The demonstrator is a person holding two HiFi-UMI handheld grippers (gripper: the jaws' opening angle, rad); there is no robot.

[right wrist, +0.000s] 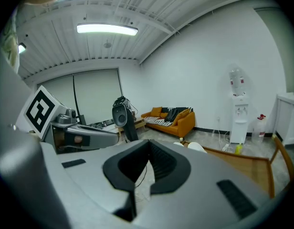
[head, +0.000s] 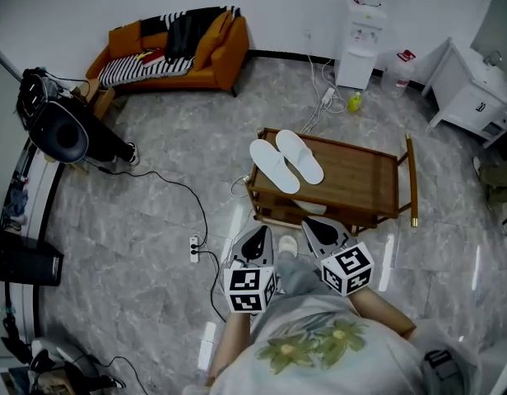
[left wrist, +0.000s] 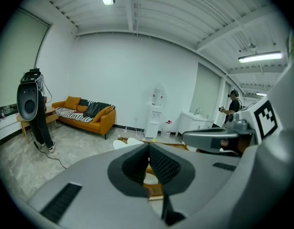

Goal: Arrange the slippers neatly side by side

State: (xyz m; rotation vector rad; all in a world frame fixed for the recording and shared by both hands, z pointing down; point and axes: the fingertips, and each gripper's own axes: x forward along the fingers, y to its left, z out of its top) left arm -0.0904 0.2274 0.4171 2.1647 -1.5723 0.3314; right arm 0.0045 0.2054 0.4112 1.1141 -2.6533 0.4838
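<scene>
Slippers [head: 274, 165] first: both white ones lie on top of the wooden surface [head: 360, 175], at its left end, soles down. They run at a slant to the edge, close together and roughly parallel. One sits a touch further along than its partner, so the pair looks nearly lined up rather than perfectly even. Whether they actually touch, I can't quite tell from up here.

And the left gripper [head: 255, 237] is held low in front of the person's body, short of the surface, with its jaws pressed together on nothing. The right gripper [head: 319, 229] mirrors it, jaws closed and empty, just beside the near edge of the surface.

Both point forward towards the pair, and each gripper view shows the white shapes beyond the closed tips. That reads as a resting or ready pose, with neither tool near enough to nudge anything. My call: the arranging looks close to done, with at most a small squaring-up left.
</scene>
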